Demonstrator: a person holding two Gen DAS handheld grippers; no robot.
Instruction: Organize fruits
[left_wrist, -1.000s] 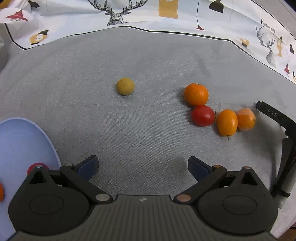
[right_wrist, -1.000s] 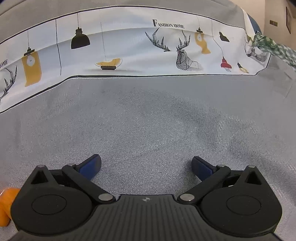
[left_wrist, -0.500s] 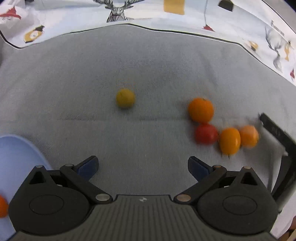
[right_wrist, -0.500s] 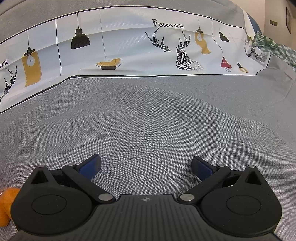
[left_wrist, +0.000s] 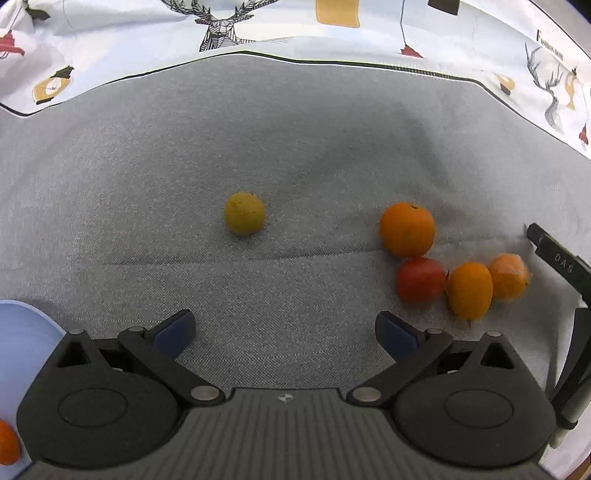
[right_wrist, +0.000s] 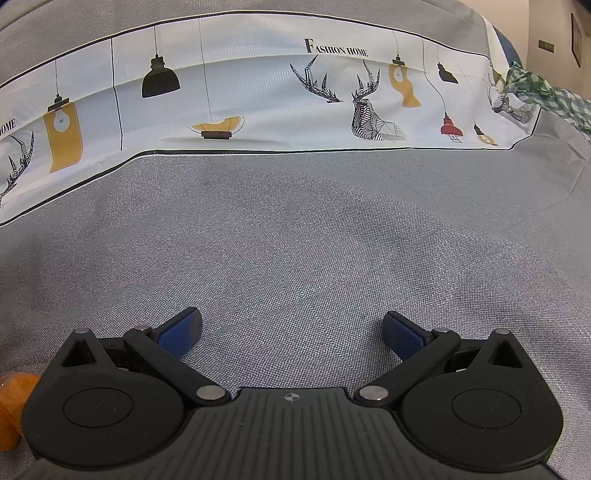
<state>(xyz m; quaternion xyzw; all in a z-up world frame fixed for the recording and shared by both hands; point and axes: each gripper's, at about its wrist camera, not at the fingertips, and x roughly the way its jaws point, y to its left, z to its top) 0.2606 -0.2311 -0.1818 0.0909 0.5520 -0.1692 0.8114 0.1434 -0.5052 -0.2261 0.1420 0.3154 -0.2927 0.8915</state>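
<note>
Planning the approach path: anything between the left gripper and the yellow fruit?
No. In the left wrist view, only bare grey cloth lies between the open left gripper and the yellow fruit.

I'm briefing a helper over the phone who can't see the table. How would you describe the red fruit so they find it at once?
On the grey fabric tablecloth, look to the right-hand cluster of four small round fruits. The round red tomato-like fruit sits just below the larger round orange fruit, touching the oval orange fruit. It is the only red one there.
</note>
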